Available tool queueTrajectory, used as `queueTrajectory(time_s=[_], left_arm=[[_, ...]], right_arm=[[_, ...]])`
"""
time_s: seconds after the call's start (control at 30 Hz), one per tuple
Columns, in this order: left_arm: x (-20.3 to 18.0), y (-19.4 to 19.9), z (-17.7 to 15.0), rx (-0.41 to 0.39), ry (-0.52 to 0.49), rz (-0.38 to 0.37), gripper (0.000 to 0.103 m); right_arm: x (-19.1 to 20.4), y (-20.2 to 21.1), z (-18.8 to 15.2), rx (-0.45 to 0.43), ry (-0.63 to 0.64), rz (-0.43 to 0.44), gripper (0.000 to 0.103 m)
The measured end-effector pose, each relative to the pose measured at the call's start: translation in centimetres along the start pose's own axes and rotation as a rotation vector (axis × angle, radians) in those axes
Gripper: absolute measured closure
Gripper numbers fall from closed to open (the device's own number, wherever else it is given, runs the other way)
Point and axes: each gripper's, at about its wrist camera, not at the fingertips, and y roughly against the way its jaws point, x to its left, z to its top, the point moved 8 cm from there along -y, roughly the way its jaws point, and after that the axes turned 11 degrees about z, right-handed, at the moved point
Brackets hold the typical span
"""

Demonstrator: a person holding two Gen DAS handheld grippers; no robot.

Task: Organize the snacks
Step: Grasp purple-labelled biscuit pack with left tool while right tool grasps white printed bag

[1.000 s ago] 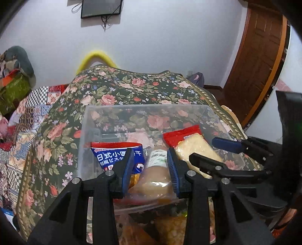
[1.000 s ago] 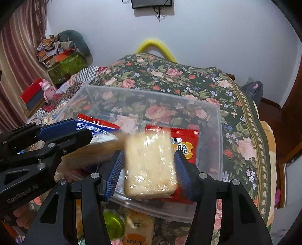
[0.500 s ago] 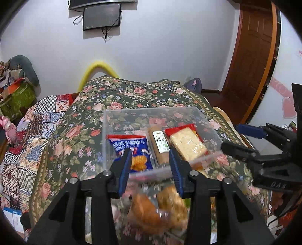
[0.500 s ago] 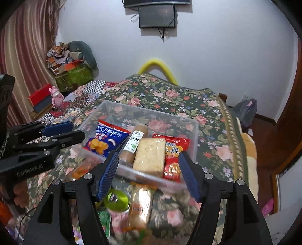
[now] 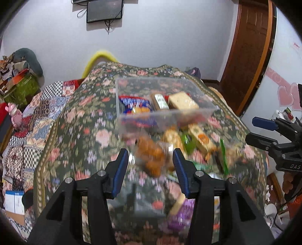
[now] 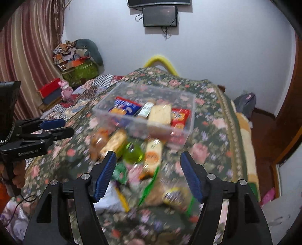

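A clear bin [image 6: 188, 120] of snacks sits on the floral-clothed surface [image 6: 217, 135], loose packets [image 6: 152, 154] just before it. Left tongs [image 5: 151, 169] and right tongs [image 6: 147, 169] hang released, empty. A dark screen [image 6: 160, 16] hangs on the white wall. "GenRobot.AI" marks the left tongs.

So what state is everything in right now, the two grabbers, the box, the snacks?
Left gripper: open, holding nothing.
Right gripper: open, holding nothing.
Clear plastic box: no lid on, partly filled.
Blue biscuit bag: lying in the box.
Pale cracker pack: lying in the box.
Red snack bag: lying in the box, partly under the cracker pack.
Loose snacks: scattered on the floral cloth, blurred.
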Motion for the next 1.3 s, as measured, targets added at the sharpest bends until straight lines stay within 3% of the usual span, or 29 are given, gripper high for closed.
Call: queueTrajectory(time_s=[0.2,0.33,0.6,0.67,0.73,0.8,1.03,1.2,1.3], left_arm=[[-0.1,0.0,-3.5,0.056,0.0,-0.017,0.054],[-0.7,-0.5,-5.4,0.097,-0.018,-0.029,0.054],[-2.4,-1.3,-7.2,0.139,-0.049,-0.069,0.054],[-3.0,-1.5,-7.6,0.147,-0.056,-0.081,0.053],[-3.6,-1.6,-7.9,0.155,-0.06,-0.099,0.052],[-4.3,-1.9,-8.2,0.163,-0.071,-0.114,0.05],[-6.6,-4.2,-8.8,0.185,-0.105,-0.125,0.041],[-7.9,-5.3,-8.6,0.169,-0.113,-0.133,0.041],[-8.5,-5.5,-8.4,0.152,-0.12,-0.144,0.049]], right_arm=[[2.3,-2.1,-2.8,0.064,-0.012,0.068,0.032],[4.3,-4.8,-5.1,0.137,-0.035,0.169,0.024],[4.7,-8.4,-7.7,0.233,-0.054,0.18,0.024],[4.6,-8.4,-8.0,0.23,-0.064,0.185,0.026],[4.2,-8.0,-8.1,0.225,-0.071,0.188,0.039],[3.8,-7.6,-8.2,0.221,-0.075,0.177,0.042],[2.4,-5.4,-8.7,0.186,-0.114,0.155,0.044],[2.0,-4.9,-8.7,0.175,-0.126,0.145,0.044],[2.0,-4.8,-8.5,0.164,-0.13,0.137,0.044]])
